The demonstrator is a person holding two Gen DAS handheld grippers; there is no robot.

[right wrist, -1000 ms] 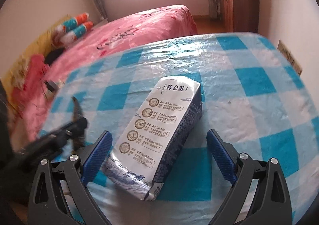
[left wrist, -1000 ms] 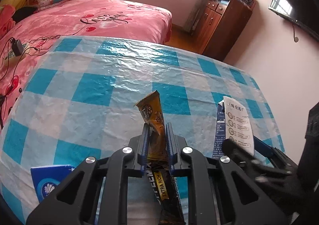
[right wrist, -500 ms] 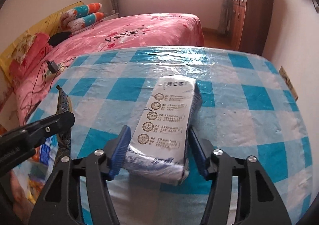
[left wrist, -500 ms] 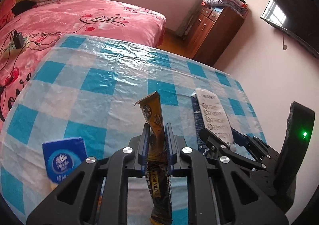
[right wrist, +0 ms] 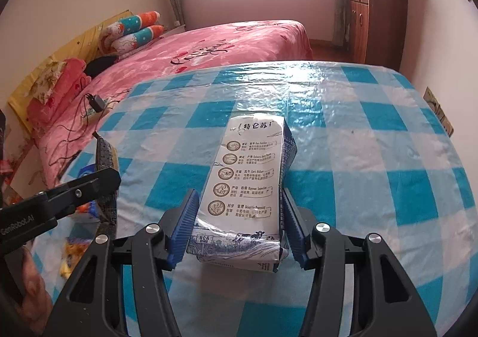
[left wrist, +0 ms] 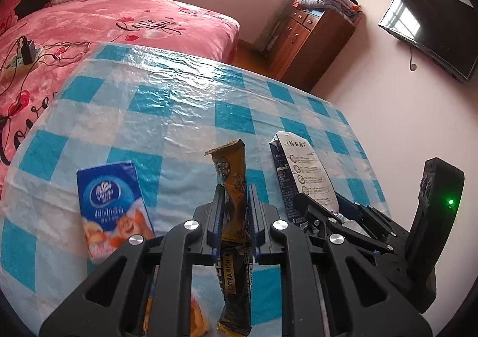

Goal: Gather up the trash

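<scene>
Left hand-held gripper (left wrist: pixel 234 202) clamped on coffee sachet (left wrist: pixel 231 169), upright above table (left wrist: pixel 149 104). Right hand-held gripper (right wrist: pixel 239 220) squeezes crumpled milk carton (right wrist: pixel 251 175) by its sides, likely for carrying off.

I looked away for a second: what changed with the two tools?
The right tool closed from wide open onto the milk carton and gripped it. The left tool stayed clamped on the coffee sachet; the tissue pack lies on the table.

Left claw (left wrist: pixel 234 211) and right claw (right wrist: pixel 239 223) each clamped, side by side.
</scene>
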